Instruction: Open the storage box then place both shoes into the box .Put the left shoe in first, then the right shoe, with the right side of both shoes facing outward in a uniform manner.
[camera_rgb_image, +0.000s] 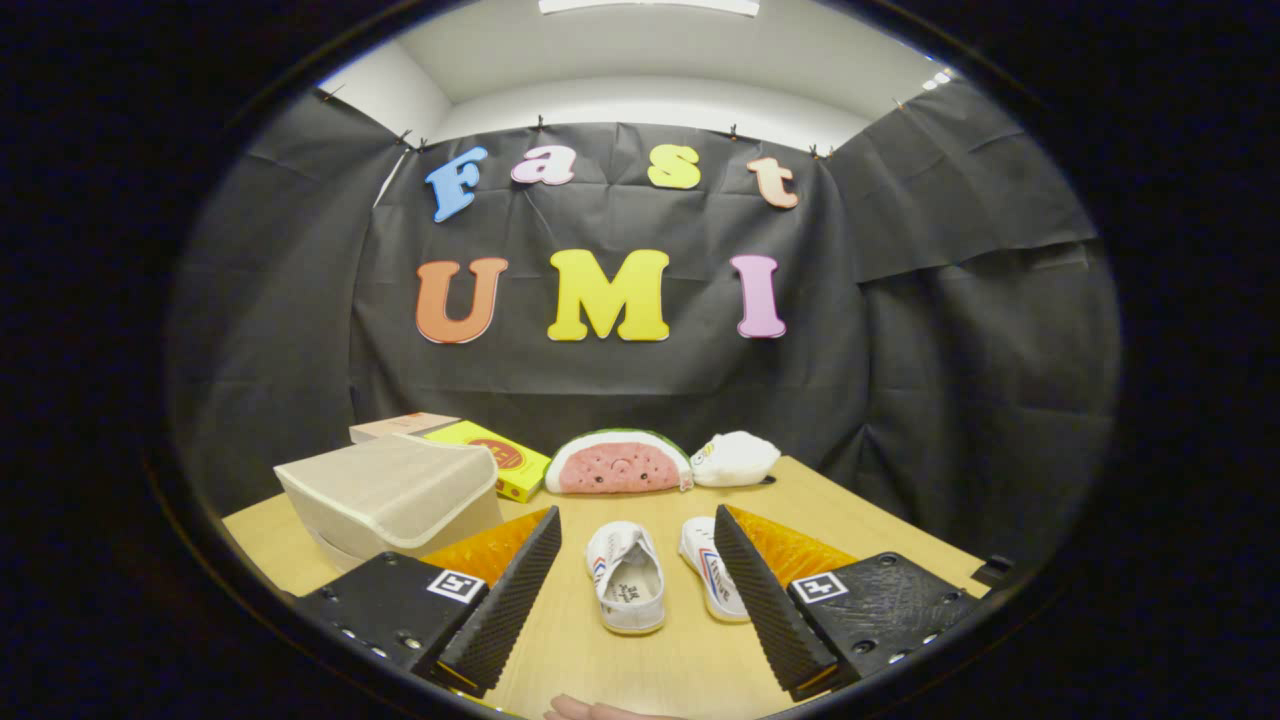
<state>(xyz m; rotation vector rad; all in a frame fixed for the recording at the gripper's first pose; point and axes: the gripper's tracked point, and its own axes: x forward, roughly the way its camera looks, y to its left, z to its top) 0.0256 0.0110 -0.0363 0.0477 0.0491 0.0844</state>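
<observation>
Two small white shoes lie on the wooden table (640, 670) just ahead of my fingers. One shoe (628, 577) sits between the fingers, its opening towards me. The other shoe (712, 572) lies close beside it, partly hidden by one finger (760, 590). A beige fabric storage box (392, 493) with its lid down stands beyond the other finger (505, 595). My gripper (633, 525) is open and holds nothing.
A yellow flat box (500, 463) lies behind the storage box. A watermelon-slice plush (618, 465) and a white plush (735, 458) rest at the table's far edge by the black cloth wall. A person's hand (590, 710) shows near the table's front edge.
</observation>
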